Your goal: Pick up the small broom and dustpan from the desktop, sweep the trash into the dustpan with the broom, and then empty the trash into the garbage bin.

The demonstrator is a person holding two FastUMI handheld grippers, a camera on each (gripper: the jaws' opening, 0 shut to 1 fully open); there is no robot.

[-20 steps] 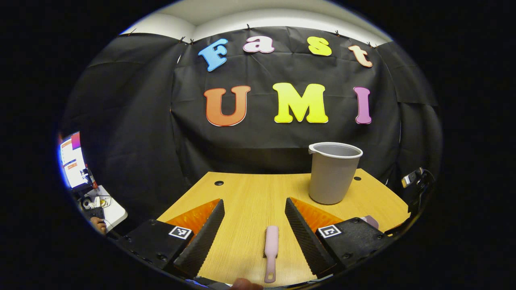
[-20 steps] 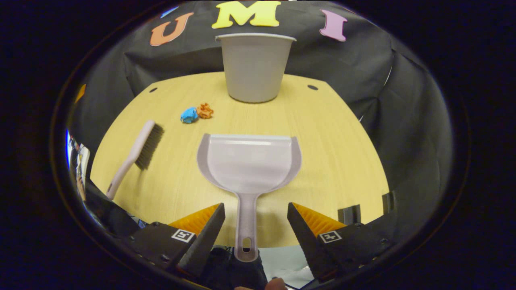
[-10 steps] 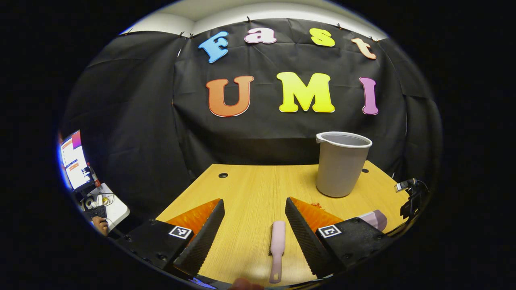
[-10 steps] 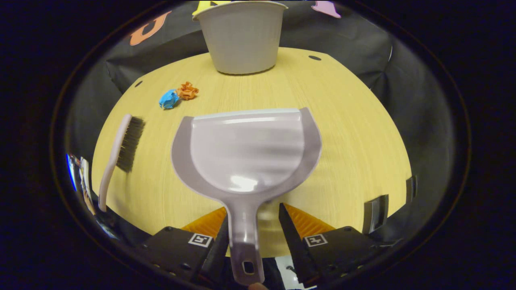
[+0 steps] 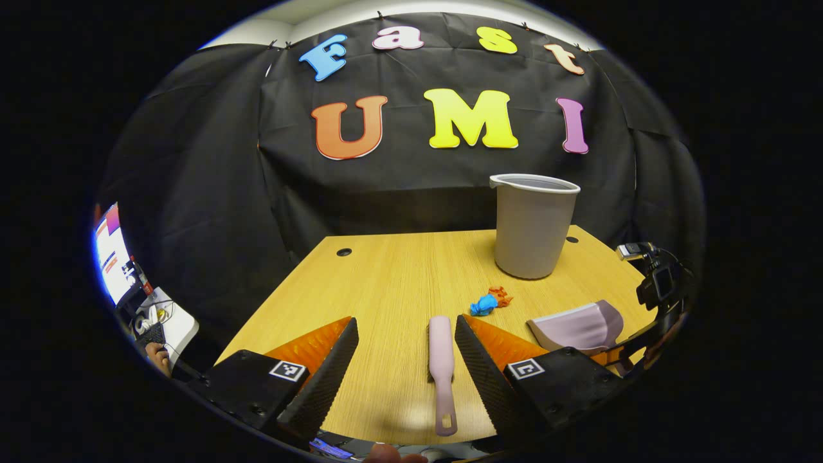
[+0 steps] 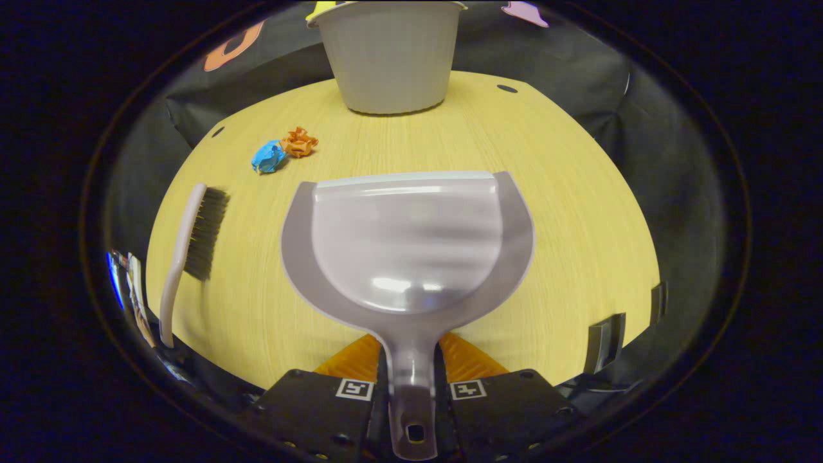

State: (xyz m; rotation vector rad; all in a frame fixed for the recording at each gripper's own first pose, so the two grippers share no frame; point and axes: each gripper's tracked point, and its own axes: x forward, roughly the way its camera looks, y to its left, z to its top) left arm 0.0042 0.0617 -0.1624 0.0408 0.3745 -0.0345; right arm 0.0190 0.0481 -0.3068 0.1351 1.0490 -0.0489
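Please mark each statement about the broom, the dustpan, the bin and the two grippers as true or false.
1. The right hand-held gripper is shut on the handle of the pale lilac plastic dustpan. True.
2. The left hand-held gripper already clamps the small pink broom. False: its jaws stand open, with the broom lying between them on the light wooden desktop.
3. The crumpled blue paper ball and orange paper ball lie inside the dustpan. False: they lie on the desktop beyond it.
4. The grey plastic bin stands upright. True.
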